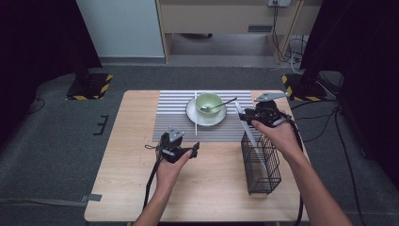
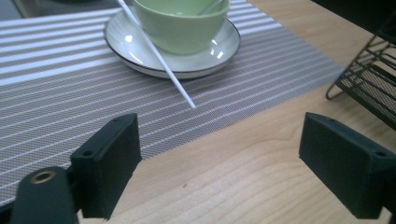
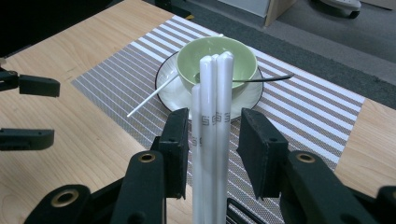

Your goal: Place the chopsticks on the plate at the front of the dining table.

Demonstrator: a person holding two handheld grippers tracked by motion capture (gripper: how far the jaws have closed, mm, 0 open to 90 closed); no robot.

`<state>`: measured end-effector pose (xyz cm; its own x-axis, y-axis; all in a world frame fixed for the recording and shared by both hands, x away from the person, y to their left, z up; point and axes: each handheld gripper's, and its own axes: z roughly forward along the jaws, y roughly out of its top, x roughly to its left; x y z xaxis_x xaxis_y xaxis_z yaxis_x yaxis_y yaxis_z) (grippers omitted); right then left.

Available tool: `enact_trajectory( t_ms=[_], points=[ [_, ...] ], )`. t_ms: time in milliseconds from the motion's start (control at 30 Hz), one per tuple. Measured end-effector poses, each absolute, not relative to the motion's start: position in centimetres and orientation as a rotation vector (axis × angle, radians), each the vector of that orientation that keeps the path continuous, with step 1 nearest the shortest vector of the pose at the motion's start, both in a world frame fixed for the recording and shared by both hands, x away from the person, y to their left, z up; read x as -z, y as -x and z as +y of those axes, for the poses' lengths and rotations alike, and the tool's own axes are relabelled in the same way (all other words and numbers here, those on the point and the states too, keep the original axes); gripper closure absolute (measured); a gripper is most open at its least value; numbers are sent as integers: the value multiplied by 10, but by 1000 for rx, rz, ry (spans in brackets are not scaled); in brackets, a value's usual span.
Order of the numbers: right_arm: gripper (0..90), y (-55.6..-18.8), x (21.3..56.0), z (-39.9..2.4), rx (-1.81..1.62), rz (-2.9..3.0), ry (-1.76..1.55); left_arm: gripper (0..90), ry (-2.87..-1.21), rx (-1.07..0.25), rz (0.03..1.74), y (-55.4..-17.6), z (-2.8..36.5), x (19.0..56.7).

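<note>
White plastic chopsticks (image 3: pixel 212 130) stand between the right hand-held gripper (image 3: pixel 214 140) jaws, not clamped, over the black wire basket (image 1: pixel 261 162) for stowing; left hand-held gripper (image 2: pixel 219 154) open, empty.

Mat (image 1: pixel 171 117) sits at the far-middle of the table (image 1: pixel 117 188). Plate (image 1: pixel 193 114) on the mat w/ bowl (image 1: pixel 208 101) on top, spoon (image 1: pixel 221 105) in the bowl. One chopstick (image 1: pixel 195 115) leans on the plate's left side. Wire basket (image 1: pixel 261 165) near right, w/ chopsticks (image 3: pixel 212 135) standing in it.
</note>
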<state>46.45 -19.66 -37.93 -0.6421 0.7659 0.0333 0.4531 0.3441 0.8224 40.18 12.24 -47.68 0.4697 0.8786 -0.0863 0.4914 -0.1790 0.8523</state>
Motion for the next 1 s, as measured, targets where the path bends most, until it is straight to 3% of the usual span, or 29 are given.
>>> enact_trajectory(
  t_ms=[633, 1000],
  points=[
    [615, -467, 381, -190, -1200, 2257, -1084, 140, -1817, -543, 1181, -399, 133, 482],
    [669, -468, 383, -189, -1183, 2260, -1080, 139, -1829, -536, 1184, -399, 133, 485]
  ],
)
